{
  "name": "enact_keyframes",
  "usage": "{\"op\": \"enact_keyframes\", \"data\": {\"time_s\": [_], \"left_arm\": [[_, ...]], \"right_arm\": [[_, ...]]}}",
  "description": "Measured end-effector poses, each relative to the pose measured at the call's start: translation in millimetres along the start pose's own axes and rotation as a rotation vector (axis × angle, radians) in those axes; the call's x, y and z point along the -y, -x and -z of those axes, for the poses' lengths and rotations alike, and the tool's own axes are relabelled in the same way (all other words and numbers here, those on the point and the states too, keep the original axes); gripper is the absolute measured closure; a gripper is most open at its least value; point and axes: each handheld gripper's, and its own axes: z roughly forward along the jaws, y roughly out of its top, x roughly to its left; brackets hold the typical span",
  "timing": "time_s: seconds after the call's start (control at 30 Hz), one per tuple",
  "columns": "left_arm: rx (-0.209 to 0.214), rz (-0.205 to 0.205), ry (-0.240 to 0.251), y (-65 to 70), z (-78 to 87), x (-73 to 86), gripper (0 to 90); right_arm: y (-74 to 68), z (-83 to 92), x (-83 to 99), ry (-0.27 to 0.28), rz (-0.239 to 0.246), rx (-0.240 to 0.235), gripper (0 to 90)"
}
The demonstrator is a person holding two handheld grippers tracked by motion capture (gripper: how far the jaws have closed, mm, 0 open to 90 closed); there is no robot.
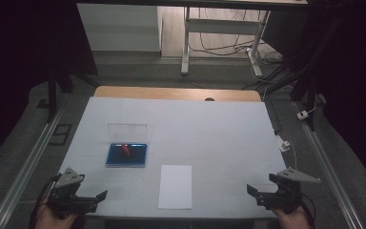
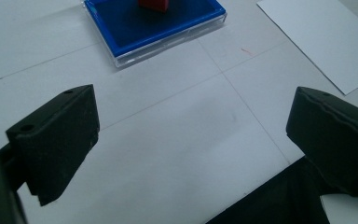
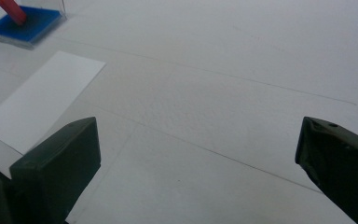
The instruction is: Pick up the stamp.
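Both the left hand-held gripper [image 1: 95, 198] and the right hand-held gripper [image 1: 255, 192] are held with jaws spread wide and empty. Ahead of the left one lies the blue case [image 1: 127, 154], with a red piece [image 1: 126, 150] on it, and between the two lies the paper sheet [image 1: 175, 186]. The sheet is judged light, limp and slippery, best pinched at an edge.

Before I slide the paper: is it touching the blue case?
Apart. The high view shows bare table between the paper and the blue case.
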Motion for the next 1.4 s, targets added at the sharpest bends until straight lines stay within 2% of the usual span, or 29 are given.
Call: {"op": "enact_keyframes", "data": {"time_s": [0.13,0.27,0.4,0.47,0.5,0.63,0.83,1.03,1.2,1.3,1.4], "left_arm": [[-0.002,0.001,-0.01,0.1,-0.9,-0.2,3.2],[0.017,0.006,-0.026,-0.8,-1.6,-0.2,1.4],[0.016,0.018,-0.033,-1.5,-1.7,-0.1,0.4],[0.016,0.027,-0.034,-2.0,-1.5,0.0,0.6],[0.026,0.04,-0.051,-2.9,-1.6,0.2,0.7],[0.051,0.062,-0.077,-5.2,-2.0,0.6,1.5],[0.091,0.055,-0.057,-6.8,-0.3,0.8,1.7],[0.093,0.049,-0.005,-7.3,2.8,-1.9,1.7],[0.094,0.03,0.005,-7.5,1.0,-4.6,1.1],[0.126,0.011,0.014,-9.2,-4.4,-6.9,1.1],[0.118,0.01,0.025,-10.5,-7.3,-9.5,1.0]], "right_arm": [[-1.2,-2.1,-0.5,-0.017,0.02,-0.019,0.2],[-3.0,-4.2,-1.1,-0.036,0.047,-0.039,0.2],[-1.7,-3.8,-1.0,-0.035,0.04,-0.054,0.2],[-0.8,-2.3,-0.7,-0.019,0.021,-0.034,0.0],[-0.1,-1.6,-0.5,-0.013,0.009,-0.026,0.0],[3.7,-0.4,0.1,-0.019,-0.009,-0.006,0.0],[0.7,-2.9,-0.3,-0.044,0.018,-0.016,0.0],[1.4,-2.3,-0.2,-0.038,0.008,-0.02,0.0],[-0.3,-3.2,-0.4,-0.046,0.027,-0.024,0.0],[-1.0,-3.4,-0.5,-0.051,0.036,-0.021,0.0],[-0.9,-3.5,-0.5,-0.053,0.035,-0.022,0.0]]}}
